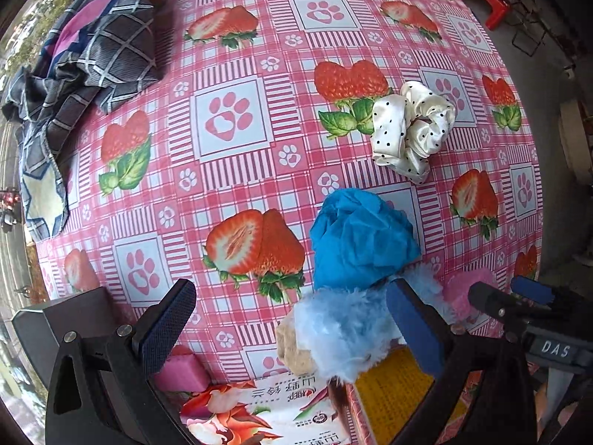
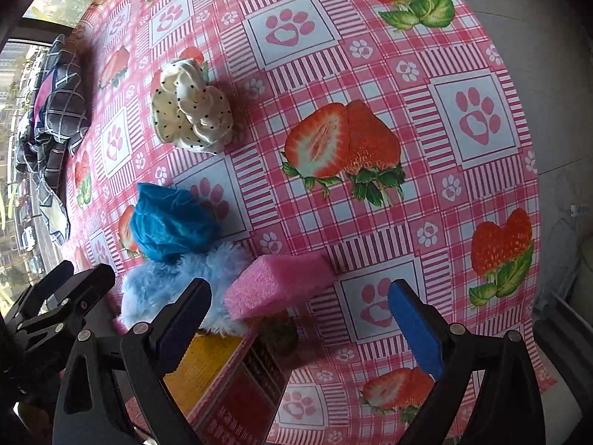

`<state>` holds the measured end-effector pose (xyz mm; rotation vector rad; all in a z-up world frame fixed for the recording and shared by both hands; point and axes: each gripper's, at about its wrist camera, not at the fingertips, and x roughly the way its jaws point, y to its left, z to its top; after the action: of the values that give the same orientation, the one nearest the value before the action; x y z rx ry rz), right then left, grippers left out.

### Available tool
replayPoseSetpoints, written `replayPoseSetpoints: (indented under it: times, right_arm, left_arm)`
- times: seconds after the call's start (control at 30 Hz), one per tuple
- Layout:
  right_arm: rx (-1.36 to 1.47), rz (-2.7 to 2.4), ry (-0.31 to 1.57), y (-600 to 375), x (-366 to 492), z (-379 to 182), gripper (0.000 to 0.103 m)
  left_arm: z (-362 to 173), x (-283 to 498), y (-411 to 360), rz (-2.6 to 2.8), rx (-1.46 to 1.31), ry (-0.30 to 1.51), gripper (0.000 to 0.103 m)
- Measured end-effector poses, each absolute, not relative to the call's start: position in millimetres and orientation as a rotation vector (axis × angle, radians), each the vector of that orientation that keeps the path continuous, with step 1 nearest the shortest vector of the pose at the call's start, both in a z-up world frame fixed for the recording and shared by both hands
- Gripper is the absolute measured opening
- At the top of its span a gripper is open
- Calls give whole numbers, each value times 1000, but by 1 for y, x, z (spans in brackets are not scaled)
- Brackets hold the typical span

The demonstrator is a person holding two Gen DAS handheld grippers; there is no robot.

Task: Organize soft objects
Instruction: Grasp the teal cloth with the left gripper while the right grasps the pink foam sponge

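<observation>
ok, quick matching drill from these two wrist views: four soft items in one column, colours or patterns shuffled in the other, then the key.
Items
1. scrunchie
2. sponge
3. crumpled cloth
4. folded fabric

Colours / patterns
A. dark grey-blue with a pale grid
B. solid bright blue
C. cream satin with black dots
D. pink

Pairs: 1-C, 2-D, 3-B, 4-A

All four lie on the strawberry tablecloth; the folded fabric sits at its far left edge.
</observation>
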<state>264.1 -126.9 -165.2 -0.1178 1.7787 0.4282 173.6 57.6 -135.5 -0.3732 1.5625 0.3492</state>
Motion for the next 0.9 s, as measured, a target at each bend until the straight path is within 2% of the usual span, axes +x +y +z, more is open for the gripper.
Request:
replayPoseSetpoints:
  times: [0.07,0.1,0.4,0.6,0.77,0.9]
  right_arm:
    - [-157,427,1790,-129,263,-175,97]
    - [-159,439,1795,-133,262,-177,101]
    - [-154,454,1814,-193,248,-175,101]
    - [-253,325,1780,-235,239,-175,101]
    - [-347,497,1711,-213,217,-169,101]
    - [-429,516,1712,-194,201,-188,101]
  left_arm:
    - [-145,182,53,339,-360,1585,103]
    - [-150,186,51,329,-355,1595,103]
    - [-184,197,38,317,-306,1675,103]
    - [-192,193,40,317,-313,1681,103]
    - [-198,198,33,316,-296,1690,103]
    - [-201,202,28,319,-277,1693,103]
